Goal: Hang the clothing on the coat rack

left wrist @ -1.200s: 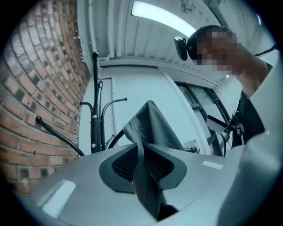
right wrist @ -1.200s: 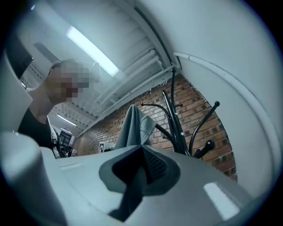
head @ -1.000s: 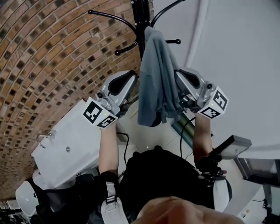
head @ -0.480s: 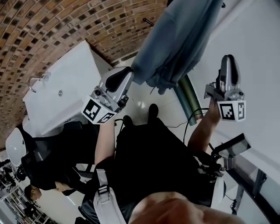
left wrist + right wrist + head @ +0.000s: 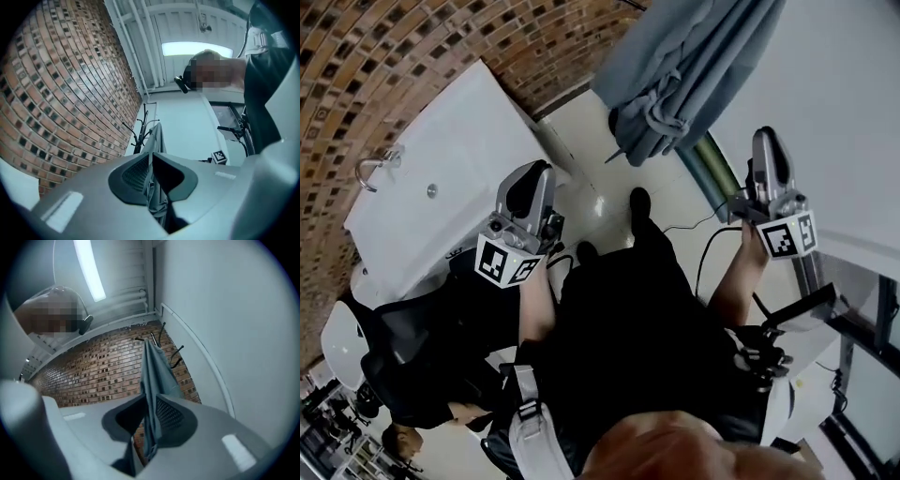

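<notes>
A grey garment hangs at the top of the head view, free of both grippers. In the left gripper view the garment drapes over the black coat rack a way off; the right gripper view shows the garment on the rack's hooks too. My left gripper points up, below and left of the cloth, its jaws together with nothing in them. My right gripper stands to the right of the cloth; its jaws are closing and nothing is between them.
A brick wall curves along the left. A white cabinet with a metal handle stands under it. A green roll leans by the white wall on the right. A black cable trails over the floor near my shoes.
Both grippers were at the garment's sides a second ago; they have drawn down and away from it. The garment stays hanging on the rack. The head view has tilted down.
</notes>
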Demonstrator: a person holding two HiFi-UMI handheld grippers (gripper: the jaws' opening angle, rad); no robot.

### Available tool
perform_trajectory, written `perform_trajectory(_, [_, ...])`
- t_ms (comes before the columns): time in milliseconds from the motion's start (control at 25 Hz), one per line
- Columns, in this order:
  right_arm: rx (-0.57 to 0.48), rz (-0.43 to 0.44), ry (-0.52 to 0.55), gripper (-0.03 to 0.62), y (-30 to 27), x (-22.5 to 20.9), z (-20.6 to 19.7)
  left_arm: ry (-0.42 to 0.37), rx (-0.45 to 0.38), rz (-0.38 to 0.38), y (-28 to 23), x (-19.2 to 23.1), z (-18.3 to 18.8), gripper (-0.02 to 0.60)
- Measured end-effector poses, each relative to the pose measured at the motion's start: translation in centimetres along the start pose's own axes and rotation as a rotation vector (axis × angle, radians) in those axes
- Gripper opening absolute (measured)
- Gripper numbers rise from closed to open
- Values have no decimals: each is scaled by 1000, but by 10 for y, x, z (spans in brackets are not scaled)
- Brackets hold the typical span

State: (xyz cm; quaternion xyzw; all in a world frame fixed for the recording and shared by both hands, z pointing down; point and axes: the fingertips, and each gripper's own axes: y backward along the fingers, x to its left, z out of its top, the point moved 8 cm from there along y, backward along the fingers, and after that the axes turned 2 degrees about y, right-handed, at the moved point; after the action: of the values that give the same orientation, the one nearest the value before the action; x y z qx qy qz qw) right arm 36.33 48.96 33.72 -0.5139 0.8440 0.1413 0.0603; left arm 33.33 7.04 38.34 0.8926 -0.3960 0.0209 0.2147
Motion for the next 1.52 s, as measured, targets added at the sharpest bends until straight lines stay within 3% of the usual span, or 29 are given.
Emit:
perform_trajectory(160, [90, -22, 21, 60, 44, 83, -21, 77, -48, -27, 60, 1, 5, 16])
perform_trajectory(320, [179, 5, -85, 61, 75, 139, -54, 194, -69, -54, 88, 0, -6, 1])
perform_trajectory(400, [180, 28, -86, 61, 90, 163, -48, 246, -86, -79, 95, -8, -5, 1])
perform_trajectory(480, [145, 36, -22, 61, 92, 176, -34, 264, -116, -110, 94, -9, -1, 0])
perform_trajectory(600, [104, 6, 41, 53, 91, 183, -23, 250, -141, -127, 95, -9, 10, 9])
perform_trajectory(720, [85, -38, 55, 0, 89, 187, -22, 205, -160, -154, 99, -9, 24, 9])
perform_trajectory(920, [84, -61, 112, 0, 105, 186, -12, 177, -208, -211, 99, -30, 38, 3])
perform_trajectory(1040, [34, -76, 134, 0, 118, 175, -8, 129, -223, -286, 82, -49, 44, 3])
perform_trajectory(1160, [16, -88, 136, 0, 134, 169, -5, 83, -202, -337, 71, -75, 49, 3])
perform_trajectory(1520, [-26, -49, 192, 0, 168, 156, 6, 28, -130, -356, 51, -130, 43, 3])
